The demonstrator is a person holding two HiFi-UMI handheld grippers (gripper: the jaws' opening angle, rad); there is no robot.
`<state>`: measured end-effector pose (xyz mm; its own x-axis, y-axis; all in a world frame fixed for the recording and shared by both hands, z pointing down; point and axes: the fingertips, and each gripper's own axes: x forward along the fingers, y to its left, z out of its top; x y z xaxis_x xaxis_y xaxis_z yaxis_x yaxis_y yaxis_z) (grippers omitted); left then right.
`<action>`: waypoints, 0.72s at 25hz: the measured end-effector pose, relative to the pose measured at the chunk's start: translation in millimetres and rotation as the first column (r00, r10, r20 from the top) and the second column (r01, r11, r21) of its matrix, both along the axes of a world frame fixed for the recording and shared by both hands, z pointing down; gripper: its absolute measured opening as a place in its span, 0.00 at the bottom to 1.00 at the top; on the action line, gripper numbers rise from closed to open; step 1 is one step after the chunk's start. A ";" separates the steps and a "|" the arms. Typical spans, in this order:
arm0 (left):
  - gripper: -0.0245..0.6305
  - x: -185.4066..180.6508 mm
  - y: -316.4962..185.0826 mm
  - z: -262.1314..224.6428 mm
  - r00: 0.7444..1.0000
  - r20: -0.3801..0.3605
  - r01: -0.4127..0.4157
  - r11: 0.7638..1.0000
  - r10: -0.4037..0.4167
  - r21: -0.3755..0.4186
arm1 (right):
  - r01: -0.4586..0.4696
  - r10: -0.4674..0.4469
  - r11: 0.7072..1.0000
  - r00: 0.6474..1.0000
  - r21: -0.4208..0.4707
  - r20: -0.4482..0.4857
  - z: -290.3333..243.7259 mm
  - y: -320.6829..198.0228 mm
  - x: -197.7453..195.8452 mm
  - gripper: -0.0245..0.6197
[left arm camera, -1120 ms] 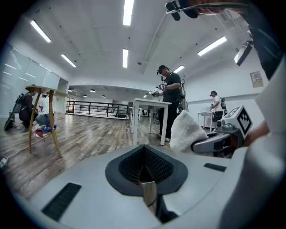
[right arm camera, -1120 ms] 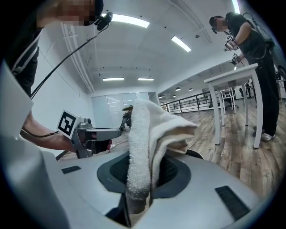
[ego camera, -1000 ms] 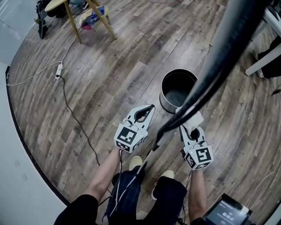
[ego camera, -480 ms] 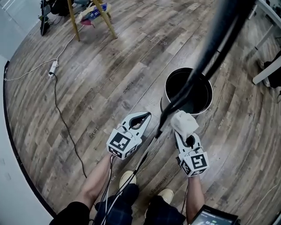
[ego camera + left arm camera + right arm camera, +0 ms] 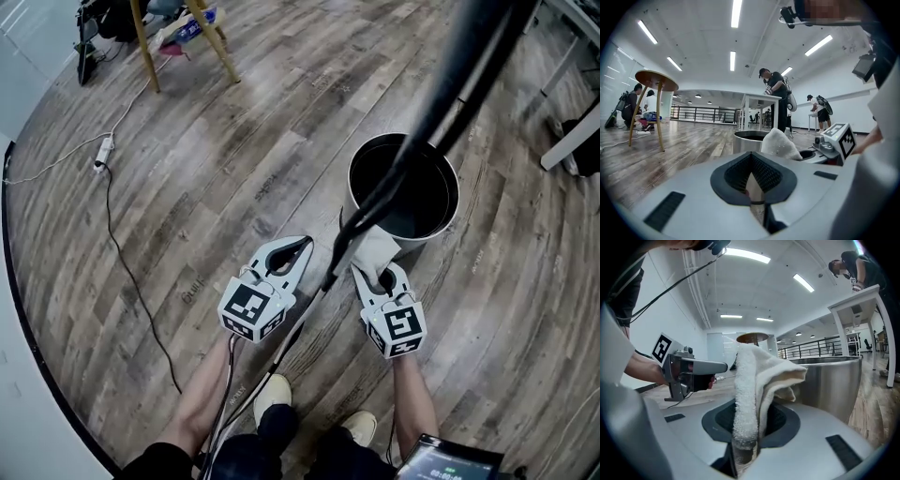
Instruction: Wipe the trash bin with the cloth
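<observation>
While the right tongs are clamped on a white cloth, the cloth's bunched top sits at the foot of the trash bin, on the side nearest the person. In the right gripper view the cloth stands up out of the closed jaws and folds over toward the steel wall of the trash bin just beside it. I cannot tell whether it actually touches the wall.

The left tongs hang to the left of the bin, apart from it. Their jaws are together with nothing between them, as the left gripper view shows.

The bin stands upright on the wooden floor, its inside dark. A thick black cable runs from the top right down across the bin's mouth and past the cloth, covering part of both in the head view. A corded power strip lies well off to the left, near wooden stool legs that are cut off at the top edge.

In the left gripper view, people stand at white counters far behind the bin, too small to make out what they handle.
</observation>
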<state>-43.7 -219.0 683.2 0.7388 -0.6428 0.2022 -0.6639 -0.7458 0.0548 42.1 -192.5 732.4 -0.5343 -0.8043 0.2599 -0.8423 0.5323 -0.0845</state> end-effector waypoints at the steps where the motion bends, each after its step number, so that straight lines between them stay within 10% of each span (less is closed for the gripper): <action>1: 0.03 1.8 -1.6 -0.1 1.000 -0.002 -0.003 1.000 0.003 0.007 | -0.003 0.003 1.000 1.000 0.007 -0.005 -1.1 -2.0 2.0 0.18; 18: 0.03 16.1 2.2 9.9 0.999 0.032 -0.037 0.999 0.036 0.028 | -0.201 0.200 0.979 0.980 0.042 0.016 -4.5 11.2 96.8 0.18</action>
<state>-27.6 -216.8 693.1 0.7551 -0.6218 0.2076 -0.6376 -0.7703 0.0121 138.9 -181.3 727.9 -0.3639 -0.9057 0.2173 -0.9314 0.3561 -0.0754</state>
